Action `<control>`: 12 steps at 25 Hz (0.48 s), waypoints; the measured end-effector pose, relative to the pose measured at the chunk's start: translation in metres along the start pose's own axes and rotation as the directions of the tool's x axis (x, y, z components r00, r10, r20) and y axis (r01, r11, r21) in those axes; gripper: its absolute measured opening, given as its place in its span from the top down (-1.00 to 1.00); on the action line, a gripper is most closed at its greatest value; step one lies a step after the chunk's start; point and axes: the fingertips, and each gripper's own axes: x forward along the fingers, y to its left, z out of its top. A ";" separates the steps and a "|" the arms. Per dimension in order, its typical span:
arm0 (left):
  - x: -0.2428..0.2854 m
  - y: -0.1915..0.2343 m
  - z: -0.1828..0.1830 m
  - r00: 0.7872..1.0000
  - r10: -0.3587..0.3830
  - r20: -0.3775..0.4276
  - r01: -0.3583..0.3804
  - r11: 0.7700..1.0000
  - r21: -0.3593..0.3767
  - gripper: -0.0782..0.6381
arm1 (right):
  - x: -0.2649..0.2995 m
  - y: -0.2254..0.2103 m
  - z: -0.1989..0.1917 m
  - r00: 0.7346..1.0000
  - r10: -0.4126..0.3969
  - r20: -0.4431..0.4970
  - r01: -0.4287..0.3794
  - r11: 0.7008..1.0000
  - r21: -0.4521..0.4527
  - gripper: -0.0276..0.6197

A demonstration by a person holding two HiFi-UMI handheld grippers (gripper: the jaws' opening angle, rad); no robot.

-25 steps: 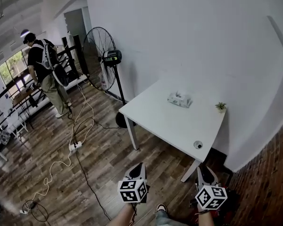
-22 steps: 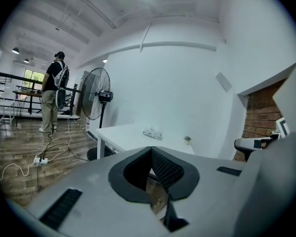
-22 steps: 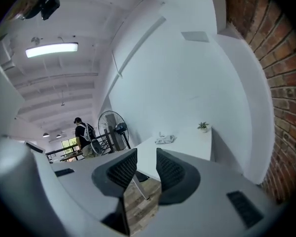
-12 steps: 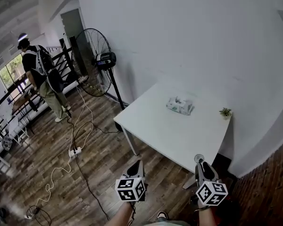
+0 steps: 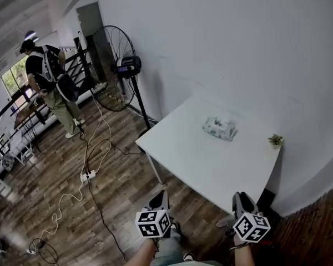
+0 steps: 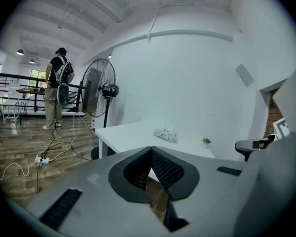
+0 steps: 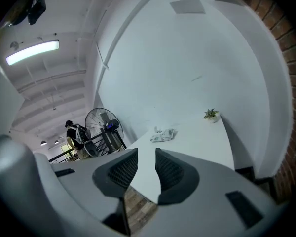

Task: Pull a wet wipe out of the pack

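Observation:
The wet wipe pack [image 5: 219,128] lies on the white table [image 5: 183,148], toward its far side by the wall, with a wipe tuft sticking up from its top. It also shows in the left gripper view as the pack [image 6: 166,135] and in the right gripper view as the pack [image 7: 163,135]. Both grippers hang low in front of the table's near edge, well short of the pack. My left gripper [image 5: 161,197] has its pads touching at the tips, empty [image 6: 150,149]. On my right gripper [image 5: 241,199], a narrow gap separates the pads, with nothing between them [image 7: 146,154].
A small potted plant [image 5: 276,141] stands at the table's right corner. A big pedestal fan [image 5: 115,68] stands left of the table by the wall. Cables and a power strip [image 5: 89,174] trail over the wooden floor. A person with a backpack [image 5: 49,85] stands far left.
The view has drawn nearer to the table and swung a little, so the pack and plant sit further right. Both grippers keep their low position and their jaws look unchanged.

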 end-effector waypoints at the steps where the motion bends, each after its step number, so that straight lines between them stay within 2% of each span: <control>1: 0.009 0.002 0.002 1.000 -0.005 -0.001 0.005 1.000 -0.003 0.77 | 0.007 -0.001 0.001 1.000 -0.003 -0.001 0.003 1.000 0.002 0.57; 7: 0.080 0.003 0.029 0.996 -0.084 -0.010 0.084 0.996 0.022 0.77 | 0.058 -0.007 0.023 0.999 -0.039 0.036 0.038 0.998 0.043 0.57; 12: 0.144 0.011 0.074 0.987 -0.159 -0.014 0.159 0.984 0.074 0.77 | 0.106 -0.008 0.050 0.990 -0.108 0.086 0.101 0.992 0.077 0.57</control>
